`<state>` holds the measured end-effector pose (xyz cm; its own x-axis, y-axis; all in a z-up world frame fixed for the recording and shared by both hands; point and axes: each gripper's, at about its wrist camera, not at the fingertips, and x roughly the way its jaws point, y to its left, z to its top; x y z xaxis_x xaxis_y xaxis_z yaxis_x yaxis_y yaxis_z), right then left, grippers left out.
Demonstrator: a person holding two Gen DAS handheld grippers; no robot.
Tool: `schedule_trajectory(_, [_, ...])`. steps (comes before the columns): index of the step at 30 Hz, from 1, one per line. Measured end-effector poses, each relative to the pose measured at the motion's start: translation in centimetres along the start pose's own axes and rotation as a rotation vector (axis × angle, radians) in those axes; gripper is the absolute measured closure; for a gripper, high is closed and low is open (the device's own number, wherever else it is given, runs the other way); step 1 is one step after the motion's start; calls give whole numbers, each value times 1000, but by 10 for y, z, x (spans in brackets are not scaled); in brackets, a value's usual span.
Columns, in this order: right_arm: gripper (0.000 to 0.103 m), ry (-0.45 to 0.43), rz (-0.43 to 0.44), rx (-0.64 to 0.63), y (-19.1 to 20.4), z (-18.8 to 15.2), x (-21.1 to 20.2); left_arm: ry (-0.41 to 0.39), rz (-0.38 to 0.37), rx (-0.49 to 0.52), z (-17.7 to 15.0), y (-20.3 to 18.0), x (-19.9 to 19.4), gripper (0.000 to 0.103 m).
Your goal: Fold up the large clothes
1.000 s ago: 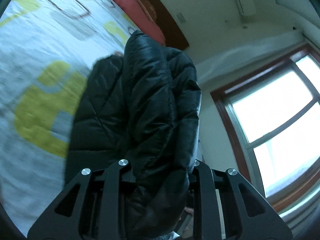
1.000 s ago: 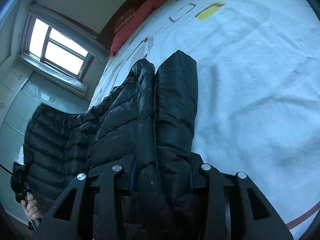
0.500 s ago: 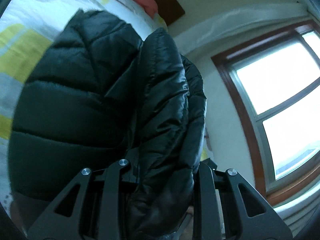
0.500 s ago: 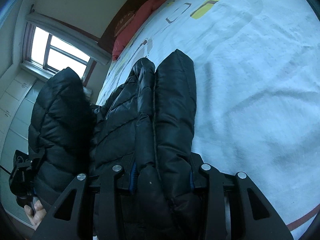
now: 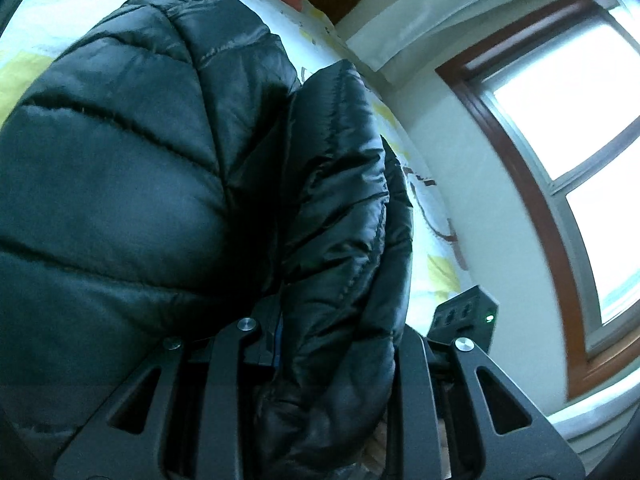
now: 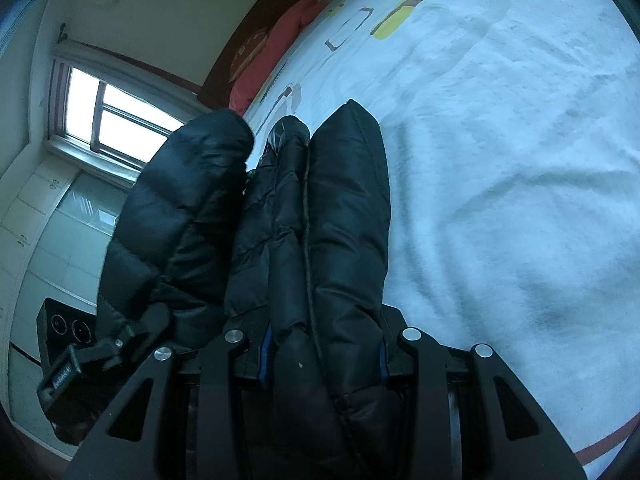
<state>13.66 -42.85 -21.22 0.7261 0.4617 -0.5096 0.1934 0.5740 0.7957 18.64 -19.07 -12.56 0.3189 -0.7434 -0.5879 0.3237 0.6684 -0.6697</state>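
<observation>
Patterned bedspread under black puffer jacket, both claws clamped.

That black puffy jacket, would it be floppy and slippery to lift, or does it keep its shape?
Probably floppy: the black puffy jacket bunches into soft lobes where the right claw pinches it. Its glossy shell looks slick, so it might slip from a light grip. The quilted filling suggests it is light for its bulk.

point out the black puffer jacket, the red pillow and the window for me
black puffer jacket (image 6: 344, 216), right wrist view, on the quilted fold that runs up from the jaws
red pillow (image 6: 276, 52), right wrist view, on its long red side at the head of the bed
window (image 5: 572, 92), left wrist view, on the upper bright pane
</observation>
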Motion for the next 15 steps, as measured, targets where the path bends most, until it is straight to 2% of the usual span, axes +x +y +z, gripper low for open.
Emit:
schedule_trajectory(9, [66,-10,-9,3,-2,-7,-8,-16,20,61,-10,2,20,82])
schedule_trajectory(15, [65,-18,-18,9,4,-6,-7,-23,35,84,-9,0,11,82])
